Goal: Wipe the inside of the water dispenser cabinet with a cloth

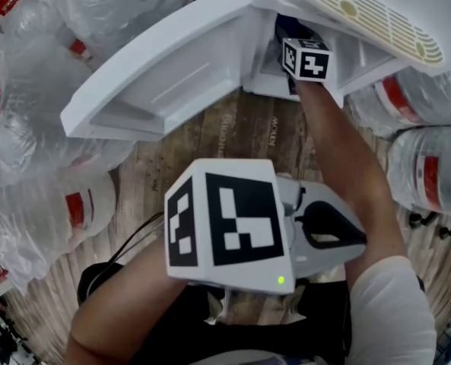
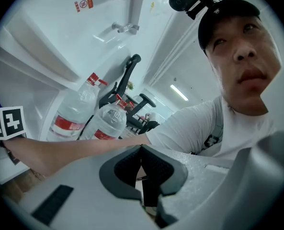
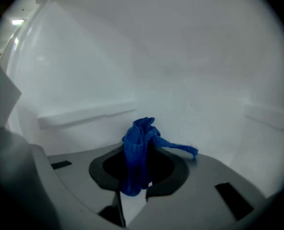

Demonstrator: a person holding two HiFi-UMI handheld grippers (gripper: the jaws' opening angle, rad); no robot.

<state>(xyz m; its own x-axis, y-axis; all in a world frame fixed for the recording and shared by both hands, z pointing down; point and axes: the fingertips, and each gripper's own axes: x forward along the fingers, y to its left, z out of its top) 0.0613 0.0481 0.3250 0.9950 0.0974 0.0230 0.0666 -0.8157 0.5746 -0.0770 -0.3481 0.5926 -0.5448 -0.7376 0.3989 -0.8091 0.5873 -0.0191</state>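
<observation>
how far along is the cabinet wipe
Done: the cabinet door stands open and the right gripper is inside, shut on the blue cloth. In hand: the cloth faces the white inner wall, contact unclear. Left: the wiping itself; no wiped area can be told. The left gripper is shut, empty, outside.

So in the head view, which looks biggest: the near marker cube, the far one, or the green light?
1. Near marker cube, inflated by nearness to the camera.
2. Far marker cube.
3. Green light, tiny.
</observation>
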